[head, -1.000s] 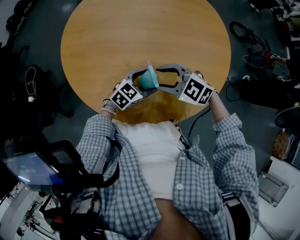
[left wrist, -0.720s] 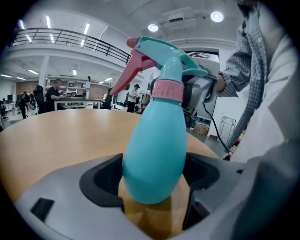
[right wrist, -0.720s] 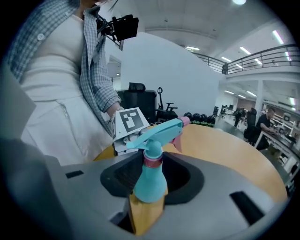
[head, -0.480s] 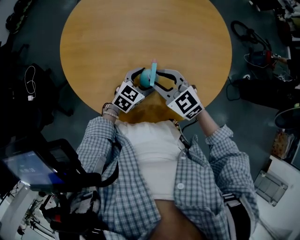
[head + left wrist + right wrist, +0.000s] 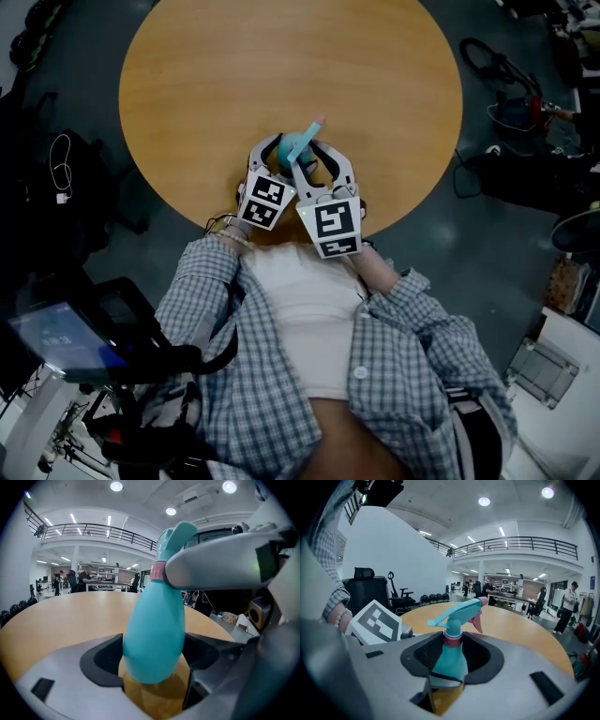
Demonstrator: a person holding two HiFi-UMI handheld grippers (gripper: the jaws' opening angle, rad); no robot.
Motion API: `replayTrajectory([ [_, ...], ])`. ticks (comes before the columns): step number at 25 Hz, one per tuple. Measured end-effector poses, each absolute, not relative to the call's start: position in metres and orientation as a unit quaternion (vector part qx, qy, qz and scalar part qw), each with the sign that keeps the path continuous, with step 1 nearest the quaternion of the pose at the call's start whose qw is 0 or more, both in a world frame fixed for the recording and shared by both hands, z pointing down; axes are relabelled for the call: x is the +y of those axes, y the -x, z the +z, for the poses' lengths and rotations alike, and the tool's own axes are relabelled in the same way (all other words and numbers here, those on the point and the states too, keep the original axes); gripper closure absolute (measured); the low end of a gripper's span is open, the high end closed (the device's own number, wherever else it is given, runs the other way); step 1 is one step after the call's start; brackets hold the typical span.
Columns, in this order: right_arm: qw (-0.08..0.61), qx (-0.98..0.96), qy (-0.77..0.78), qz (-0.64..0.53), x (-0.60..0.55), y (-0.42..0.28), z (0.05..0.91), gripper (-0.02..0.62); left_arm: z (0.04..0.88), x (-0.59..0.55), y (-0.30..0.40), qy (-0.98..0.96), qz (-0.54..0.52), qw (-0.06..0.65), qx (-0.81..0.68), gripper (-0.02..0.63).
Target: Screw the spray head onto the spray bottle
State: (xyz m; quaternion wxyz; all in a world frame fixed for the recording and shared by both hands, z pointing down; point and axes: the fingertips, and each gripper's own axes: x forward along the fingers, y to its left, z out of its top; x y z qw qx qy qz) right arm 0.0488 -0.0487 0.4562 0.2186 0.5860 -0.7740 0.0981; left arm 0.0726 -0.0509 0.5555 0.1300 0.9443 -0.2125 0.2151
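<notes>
Checked shirt (image 5: 441,366), white undershirt (image 5: 309,319)

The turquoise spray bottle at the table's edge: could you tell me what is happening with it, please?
A person works with a handheld gripper in each hand at the near edge of a round wooden table. The left gripper clamps the body of the turquoise plastic spray bottle. The right gripper has just been closing its jaws, which now grip the pink collar of the turquoise spray head. The head already sits on the bottle's neck, apparently ready for screwing down.

Round wooden table (image 5: 281,56); 1 spray bottle (image 5: 294,148) perhaps touching it.
</notes>
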Motion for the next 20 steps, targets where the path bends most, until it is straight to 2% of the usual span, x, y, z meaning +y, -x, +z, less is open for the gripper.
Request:
replayTrajectory([
  [6, 0.229, -0.810, -0.529, 0.102, -0.053, -0.045, 0.461, 0.469, 0.550, -0.049, -0.074, -0.953, 0.223, 0.115, -0.171, 0.212],
  [10, 0.227, -0.826, -0.500, 0.127, -0.050, -0.042, 0.468, 0.367, 0.548, -0.044, -0.073, -0.956, 0.224, 0.112, -0.153, 0.212],
  [14, 0.220, -0.831, -0.492, 0.134, -0.041, -0.048, 0.469, 0.364, 0.544, -0.036, -0.057, -0.958, 0.221, 0.111, -0.146, 0.212],
  [19, 0.164, -0.832, -0.507, 0.152, -0.029, -0.070, 0.463, 0.364, 0.549, -0.029, -0.017, -0.952, 0.233, 0.116, -0.163, 0.213],
  [20, 0.159, -0.833, -0.509, 0.149, -0.026, -0.074, 0.464, 0.365, 0.551, -0.030, -0.010, -0.949, 0.232, 0.122, -0.174, 0.234],
])
